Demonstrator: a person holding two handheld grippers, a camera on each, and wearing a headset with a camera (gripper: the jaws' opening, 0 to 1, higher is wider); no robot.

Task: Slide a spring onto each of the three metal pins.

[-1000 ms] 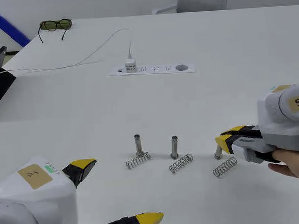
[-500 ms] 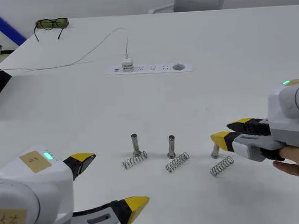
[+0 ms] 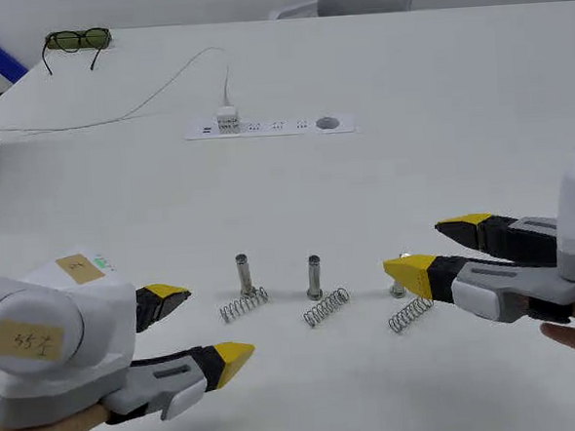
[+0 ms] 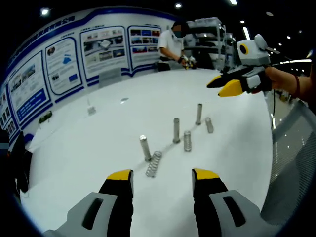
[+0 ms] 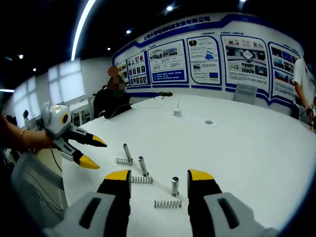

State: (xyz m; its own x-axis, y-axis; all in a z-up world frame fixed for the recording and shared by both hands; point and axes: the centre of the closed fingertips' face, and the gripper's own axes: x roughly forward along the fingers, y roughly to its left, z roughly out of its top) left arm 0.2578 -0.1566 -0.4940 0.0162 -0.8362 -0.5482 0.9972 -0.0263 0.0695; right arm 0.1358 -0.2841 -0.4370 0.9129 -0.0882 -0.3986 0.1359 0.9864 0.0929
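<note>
On the white bench (image 3: 437, 99) before me, three metal pins stand upright in a row: the left pin (image 3: 243, 274), the middle pin (image 3: 315, 276) and the right pin (image 3: 398, 290). In the head view the right pin is partly hidden behind a finger of the right gripper (image 3: 418, 246). All three pins are bare. Each spring lies flat on the bench at the foot of its own pin. The left spring (image 3: 243, 304) lies just beside the left pin, perhaps touching its base. The middle spring (image 3: 325, 308) lies just beside the middle pin, and the right spring (image 3: 411, 313) just beside the right pin.

I hold the right gripper above the bench close to the right pin, with its fingers (image 5: 117, 176) spread apart and grasping nothing. In the right gripper view this pin stands between the two yellow tips. The left gripper (image 3: 211, 325) is at the left of the row and points toward the left spring. Its fingers (image 4: 120, 175) are also released and empty.

Farther back lies a power strip (image 3: 270, 128) with a white plug (image 3: 227, 120) and a thin cable (image 3: 153, 92). Dark glasses (image 3: 75, 40) rest near the far left corner.
</note>
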